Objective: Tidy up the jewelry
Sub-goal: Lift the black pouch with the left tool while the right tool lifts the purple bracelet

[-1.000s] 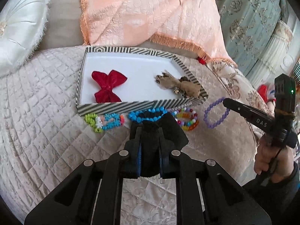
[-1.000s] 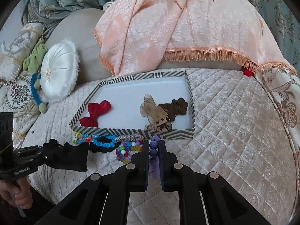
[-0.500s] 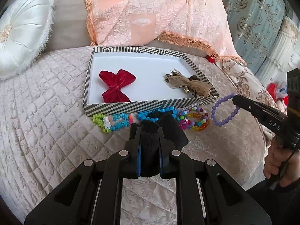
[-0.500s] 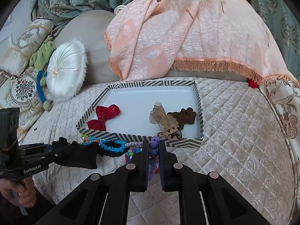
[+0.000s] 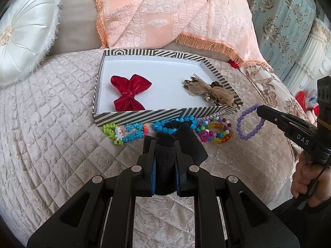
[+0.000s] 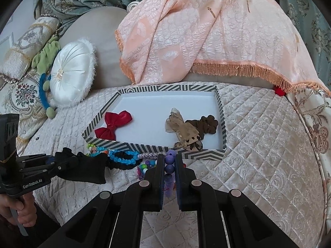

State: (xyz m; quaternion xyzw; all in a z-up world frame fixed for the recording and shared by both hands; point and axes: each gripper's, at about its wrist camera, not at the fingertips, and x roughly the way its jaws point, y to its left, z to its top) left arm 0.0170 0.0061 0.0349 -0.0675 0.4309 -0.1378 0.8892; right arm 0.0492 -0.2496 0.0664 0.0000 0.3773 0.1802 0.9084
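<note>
Little changes: the left gripper (image 5: 164,144) still pinches the black pouch (image 5: 186,142) and the right gripper (image 6: 170,161) still pinches the purple bracelet (image 5: 249,124), both just short of the striped tray (image 5: 144,115).

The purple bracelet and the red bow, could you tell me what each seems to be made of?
Purple bracelet: round matte beads, probably plastic or silicone; no glassy shine shows. It hangs from the right gripper.
Red bow: soft fabric with a satin or velvet sheen, creased at its knot, lying in the striped box.
</note>
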